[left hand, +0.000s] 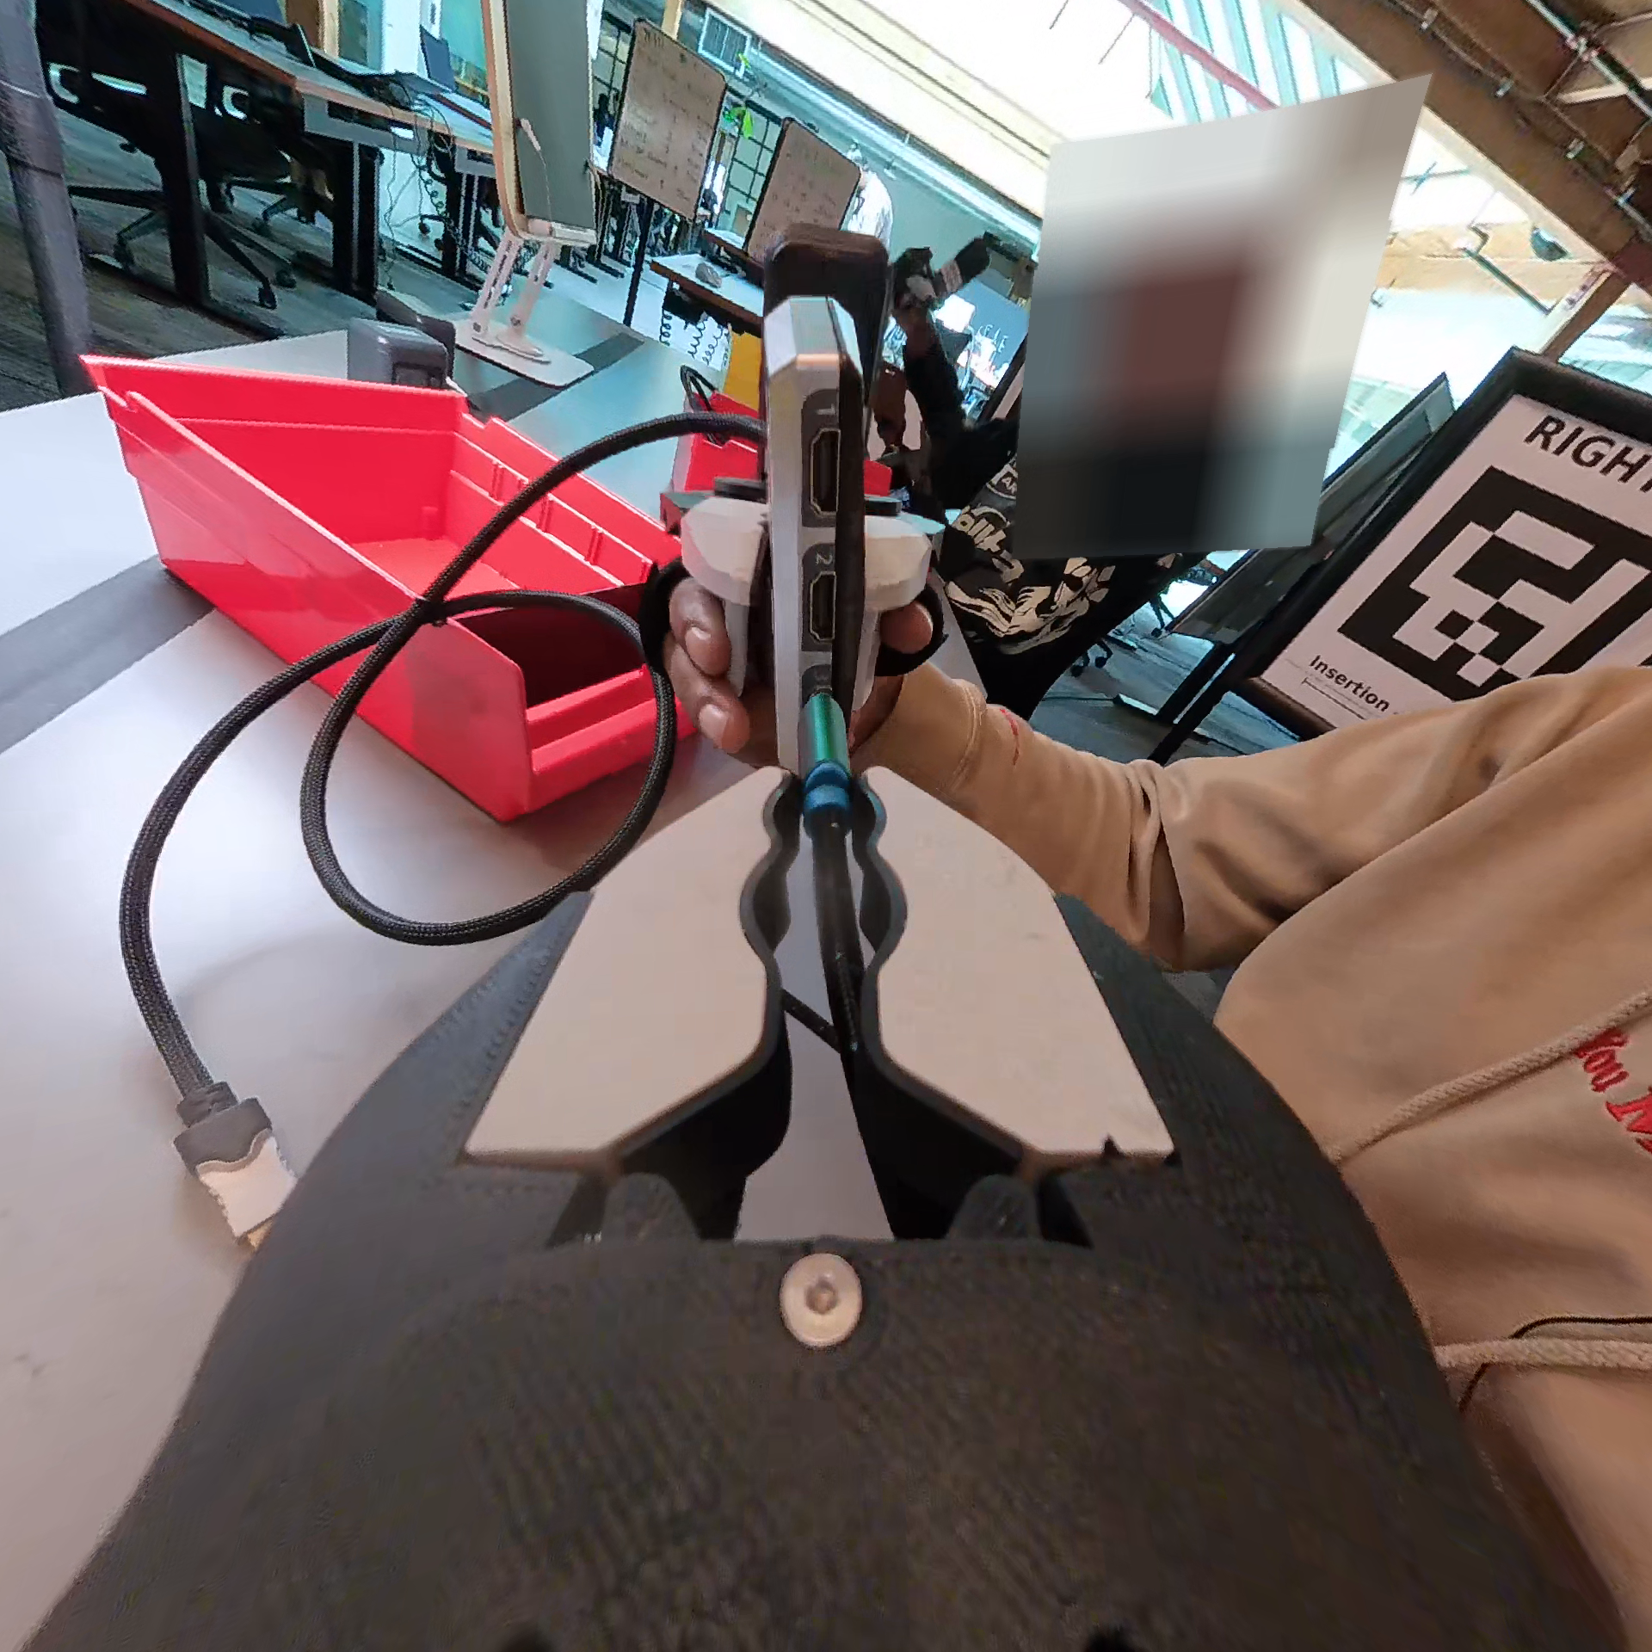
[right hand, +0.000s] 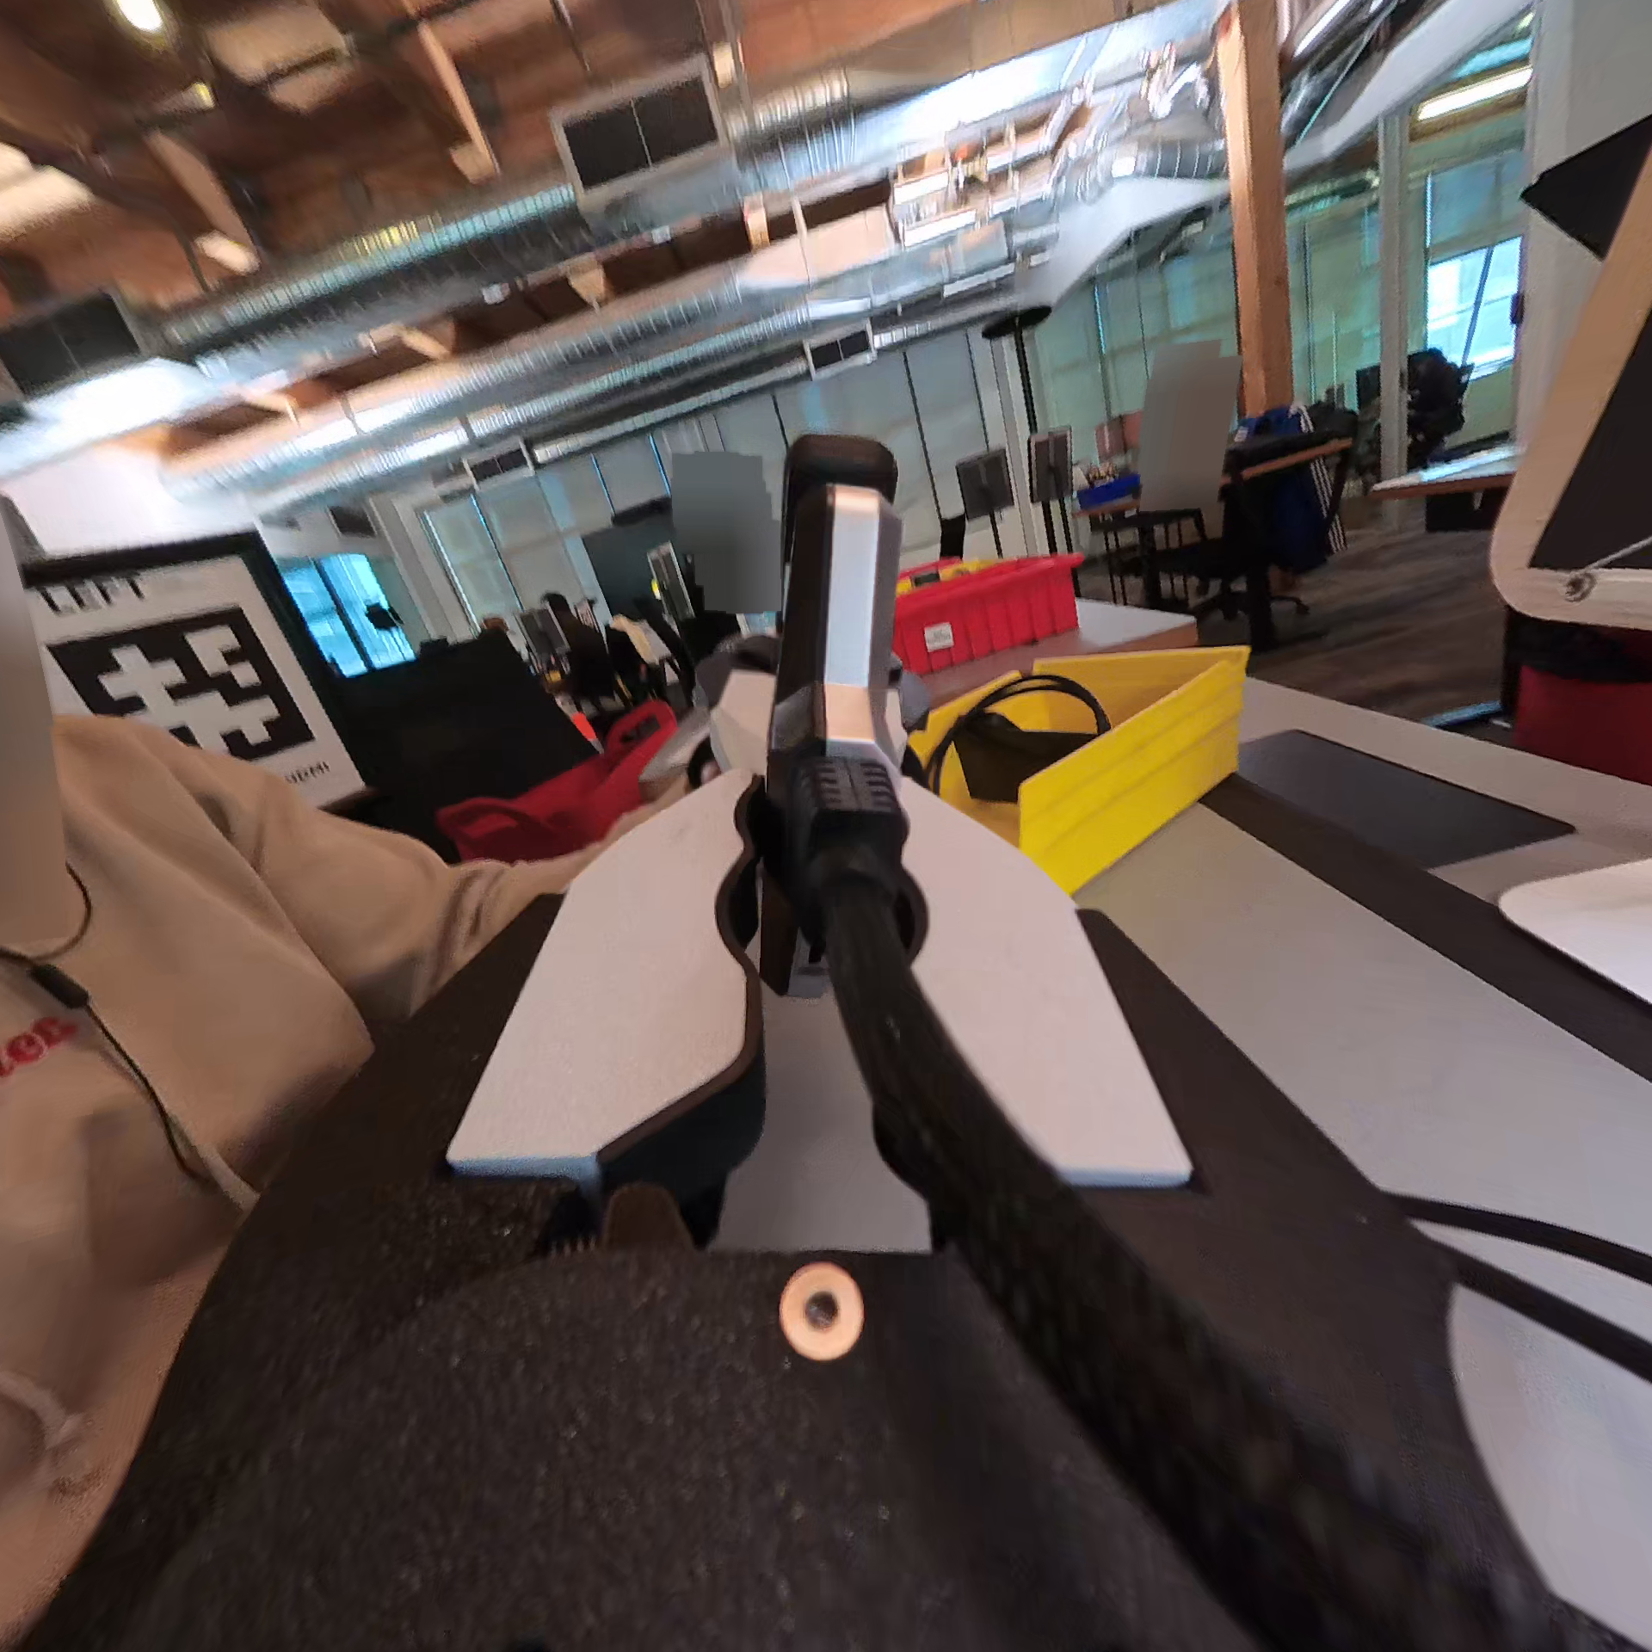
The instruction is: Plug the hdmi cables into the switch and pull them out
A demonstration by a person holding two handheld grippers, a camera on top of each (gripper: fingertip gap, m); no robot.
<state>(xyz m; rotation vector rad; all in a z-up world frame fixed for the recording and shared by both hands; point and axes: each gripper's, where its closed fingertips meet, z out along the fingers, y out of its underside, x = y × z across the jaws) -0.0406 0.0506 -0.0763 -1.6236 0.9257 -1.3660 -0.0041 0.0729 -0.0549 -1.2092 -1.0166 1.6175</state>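
Note:
The silver HDMI switch (left hand: 796, 447) stands upright in mid-air, with two empty ports on the edge facing me. My left gripper (left hand: 822, 791) is shut on the blue-green plug (left hand: 821, 742) of a thin cable seated in the switch's lower end. My right gripper (left hand: 809, 572), held by a hand, clamps the switch from the far side. In the right wrist view my right gripper (right hand: 827, 804) is shut around the switch (right hand: 849, 608) and a black HDMI plug (right hand: 845, 787) seated in it. The thick braided cable (left hand: 402, 715) loops over the table, and its loose plug (left hand: 234, 1162) lies at the left.
A red bin (left hand: 358, 536) sits on the grey table beyond the cable loop. A yellow bin (right hand: 1135, 742) holding a black cable stands to the right. Marker boards (left hand: 1475, 581) stand behind. The person's beige sleeve (left hand: 1162, 822) crosses the right side. About 6 cm separates my left fingertips from my right.

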